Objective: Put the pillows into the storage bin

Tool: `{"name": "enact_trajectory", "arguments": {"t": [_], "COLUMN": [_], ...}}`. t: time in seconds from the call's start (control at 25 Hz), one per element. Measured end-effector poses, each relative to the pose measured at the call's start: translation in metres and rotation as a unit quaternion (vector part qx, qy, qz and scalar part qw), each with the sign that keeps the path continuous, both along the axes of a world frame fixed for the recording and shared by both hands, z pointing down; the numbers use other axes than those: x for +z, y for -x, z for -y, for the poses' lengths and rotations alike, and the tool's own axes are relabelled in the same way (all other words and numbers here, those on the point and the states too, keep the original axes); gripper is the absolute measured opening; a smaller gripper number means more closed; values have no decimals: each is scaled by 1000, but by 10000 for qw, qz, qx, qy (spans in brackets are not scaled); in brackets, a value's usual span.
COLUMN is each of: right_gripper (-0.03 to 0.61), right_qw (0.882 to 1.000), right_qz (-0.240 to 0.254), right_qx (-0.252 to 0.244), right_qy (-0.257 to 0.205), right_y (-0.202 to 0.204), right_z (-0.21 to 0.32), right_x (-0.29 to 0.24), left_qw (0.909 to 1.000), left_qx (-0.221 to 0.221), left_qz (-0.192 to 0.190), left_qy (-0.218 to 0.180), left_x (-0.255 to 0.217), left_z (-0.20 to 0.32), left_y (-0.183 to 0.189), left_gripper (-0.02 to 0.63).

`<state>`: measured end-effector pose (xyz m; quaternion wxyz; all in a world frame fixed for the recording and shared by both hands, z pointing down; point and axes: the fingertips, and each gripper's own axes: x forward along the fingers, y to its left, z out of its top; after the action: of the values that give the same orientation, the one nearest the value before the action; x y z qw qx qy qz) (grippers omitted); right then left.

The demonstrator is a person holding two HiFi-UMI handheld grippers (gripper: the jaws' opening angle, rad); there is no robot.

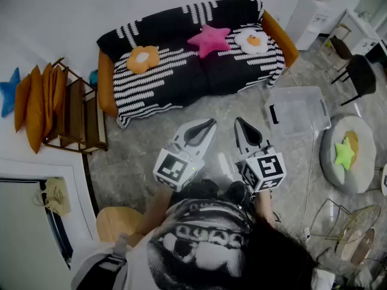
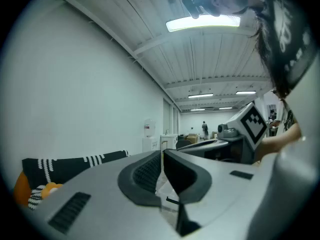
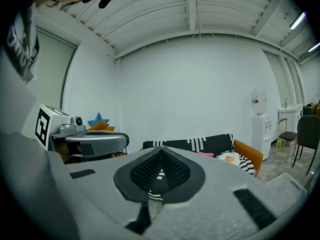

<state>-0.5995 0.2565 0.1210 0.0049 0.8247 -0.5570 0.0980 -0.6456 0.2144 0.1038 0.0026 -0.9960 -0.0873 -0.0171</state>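
Three pillows lie on the black-and-white striped sofa point(image 1: 181, 71): an orange flower pillow point(image 1: 143, 58), a pink star pillow point(image 1: 209, 39) and a white fried-egg pillow point(image 1: 253, 41). The clear storage bin point(image 1: 297, 109) stands on the floor right of the sofa's front. My left gripper point(image 1: 210, 124) and right gripper point(image 1: 239, 121) are held side by side in front of me, pointing at the sofa, well short of it. Both are shut and hold nothing. In the right gripper view the shut jaws frame the sofa point(image 3: 200, 144) and the egg pillow point(image 3: 230, 157).
A wooden rack point(image 1: 75, 110) with orange cushions and a blue star stands at the left wall. A round grey cushion point(image 1: 346, 162) with a green star lies right of the bin. A black chair point(image 1: 361, 74) and a water dispenser point(image 1: 308, 17) stand at the far right.
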Motion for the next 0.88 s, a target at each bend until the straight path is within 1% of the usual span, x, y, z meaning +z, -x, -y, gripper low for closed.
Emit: {"name": "enact_trajectory", "arguments": {"t": [0.2, 0.36, 0.52, 0.6, 0.68, 0.88], "right_gripper": [-2, 0, 0, 0, 0, 0], "right_qw": [9999, 9998, 9993, 9989, 9986, 9979], "right_qz": [54, 78, 154, 196, 220, 331], "right_qx": [126, 201, 347, 422, 488, 556], "right_qy": [-70, -29, 16, 8, 5, -62], "right_y": [3, 4, -7, -16, -28, -76], "right_z": [2, -1, -9, -13, -16, -19], "right_x": [2, 9, 18, 19, 21, 30], "left_qw": [10000, 10000, 9998, 9995, 9995, 9990], "left_qx": [45, 59, 141, 218, 269, 306], "left_qz": [-39, -56, 79, 178, 166, 306], "left_qy": [-34, 50, 100, 133, 99, 71], "left_x": [0, 4, 13, 16, 19, 29], "left_z": [7, 12, 9, 5, 5, 2], "left_y": [4, 1, -11, -20, -34, -83], "left_gripper": [15, 17, 17, 16, 17, 16]}}
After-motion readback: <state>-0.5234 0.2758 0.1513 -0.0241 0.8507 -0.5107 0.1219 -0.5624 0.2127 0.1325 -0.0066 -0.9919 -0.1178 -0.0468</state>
